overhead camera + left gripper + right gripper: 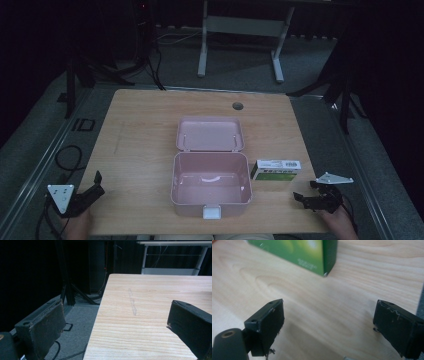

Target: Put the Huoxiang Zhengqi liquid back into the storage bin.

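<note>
A pink lunch box (210,184) sits open at the table's near middle, its lid (210,134) folded back and flat, a white latch (211,212) at its front. Nothing lies inside it. A green and white carton (276,170) stands just right of the box; its green side (298,252) fills the top of the right gripper view. My right gripper (300,198) rests open near the table's front right, a short way in front of the carton. My left gripper (96,184) is open at the front left corner, jaws straddling the table's left edge (98,315).
The wooden table (145,130) has a round cable hole (237,106) at the back. Dark floor, cables (67,157) and stand legs surround it. A white-framed desk (242,30) stands beyond the far edge.
</note>
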`<state>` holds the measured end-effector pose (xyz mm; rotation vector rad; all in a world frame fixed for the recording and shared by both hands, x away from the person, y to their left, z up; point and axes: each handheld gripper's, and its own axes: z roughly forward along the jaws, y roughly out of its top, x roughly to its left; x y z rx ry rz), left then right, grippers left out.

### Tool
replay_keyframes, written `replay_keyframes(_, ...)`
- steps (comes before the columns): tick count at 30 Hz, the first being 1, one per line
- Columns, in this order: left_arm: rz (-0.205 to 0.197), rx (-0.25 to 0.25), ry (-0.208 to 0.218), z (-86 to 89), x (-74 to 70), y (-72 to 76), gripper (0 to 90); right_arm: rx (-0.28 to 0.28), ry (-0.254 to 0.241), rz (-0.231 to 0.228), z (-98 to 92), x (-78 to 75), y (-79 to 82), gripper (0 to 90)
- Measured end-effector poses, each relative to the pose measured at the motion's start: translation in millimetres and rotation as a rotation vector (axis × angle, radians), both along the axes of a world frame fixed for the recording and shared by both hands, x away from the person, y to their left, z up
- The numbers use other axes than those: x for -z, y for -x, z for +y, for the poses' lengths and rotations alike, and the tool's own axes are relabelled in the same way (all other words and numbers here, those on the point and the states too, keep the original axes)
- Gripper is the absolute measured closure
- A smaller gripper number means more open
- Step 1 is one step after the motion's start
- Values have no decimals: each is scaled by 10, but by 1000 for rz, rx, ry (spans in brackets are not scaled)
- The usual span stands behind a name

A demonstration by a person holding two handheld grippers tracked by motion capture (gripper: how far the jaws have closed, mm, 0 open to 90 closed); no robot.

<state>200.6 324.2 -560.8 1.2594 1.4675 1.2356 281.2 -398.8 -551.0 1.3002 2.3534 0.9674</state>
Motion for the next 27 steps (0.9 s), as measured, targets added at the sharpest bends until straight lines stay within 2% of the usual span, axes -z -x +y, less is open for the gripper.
replay_keyframes(3, 0, 3, 0, 0, 0, 0, 16, -50, 28, 20, 2, -29, 9, 97)
replay_keyframes(5, 0, 3, 0, 1, 0, 1, 16, -62, 34, 31, 3, -44, 10, 97)
replay_keyframes(6, -1, 4, 1, 2, 0, 0, 16, -92, 71, 47, 19, -84, 8, 97)
replay_keyframes(8, -1, 4, 1, 2, 0, 0, 16, -120, 101, 64, 39, -120, 12, 97)
replay_keyframes(9, -1, 4, 1, 2, 0, 0, 16, -120, 101, 64, 39, -120, 12, 97)
replay_keyframes(10, 0, 6, 1, 3, 0, -1, 16, -153, 137, 75, 66, -155, 24, 97)
replay_keyframes(14, 0, 8, 1, 3, 0, -1, 16, -226, 185, 134, 132, -206, 37, 97)
replay_keyframes(15, 0, 8, 1, 3, 0, -1, 16, -226, 185, 134, 132, -206, 37, 97)
replay_keyframes(16, 1, 8, 2, 3, -1, -1, 17, -267, 211, 160, 174, -219, 44, 97)
replay_keyframes(17, 1, 9, 2, 4, -1, -1, 17, -267, 211, 160, 174, -219, 44, 97)
replay_keyframes(18, 1, 11, 2, 5, -1, -2, 16, -282, 226, 169, 192, -223, 49, 97)
replay_keyframes(19, 2, 12, 1, 6, -2, -2, 16, -320, 261, 189, 239, -238, 58, 97)
replay_keyframes(23, 5, 15, -1, 6, -2, -3, 16, -366, 326, 216, 306, -289, 51, 97)
replay_keyframes(27, 6, 16, -3, 5, -2, -5, 16, -417, 378, 280, 366, -340, 20, 99)
